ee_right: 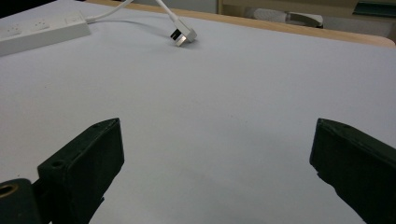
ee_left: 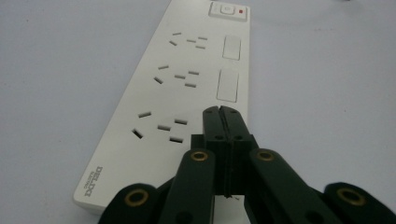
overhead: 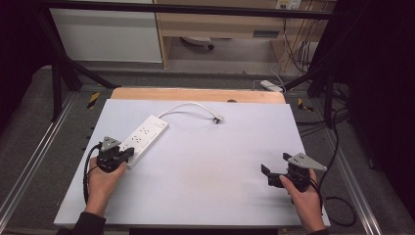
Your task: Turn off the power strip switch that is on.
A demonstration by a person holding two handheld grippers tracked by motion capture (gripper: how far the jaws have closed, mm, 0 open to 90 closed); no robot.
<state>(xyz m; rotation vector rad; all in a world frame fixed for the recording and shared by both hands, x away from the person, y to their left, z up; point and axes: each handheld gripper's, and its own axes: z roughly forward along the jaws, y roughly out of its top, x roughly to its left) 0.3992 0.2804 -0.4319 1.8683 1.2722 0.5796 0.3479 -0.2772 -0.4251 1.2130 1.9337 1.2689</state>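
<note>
A white power strip [overhead: 143,138] lies slantwise on the left of the white table top [overhead: 210,171]. Its white cable [overhead: 188,106] curves back to a plug [overhead: 217,119] lying loose on the table. My left gripper [overhead: 130,152] is at the strip's near end. In the left gripper view the jaws are pressed together with nothing between them, and the left gripper's tip [ee_left: 221,112] is over the strip [ee_left: 187,74] beside its nearest sockets. My right gripper [overhead: 275,164] is low at the right front, wide open over bare table [ee_right: 217,154]. The plug [ee_right: 183,36] and strip [ee_right: 42,31] lie far ahead of it.
A wooden edge [overhead: 195,94] runs along the back of the table. Behind it on the floor lie another white power strip [overhead: 270,86] and loose cables [overhead: 298,49]. Black frame bars [overhead: 58,73] stand at both sides. The right gripper's cable [overhead: 342,205] loops off the right edge.
</note>
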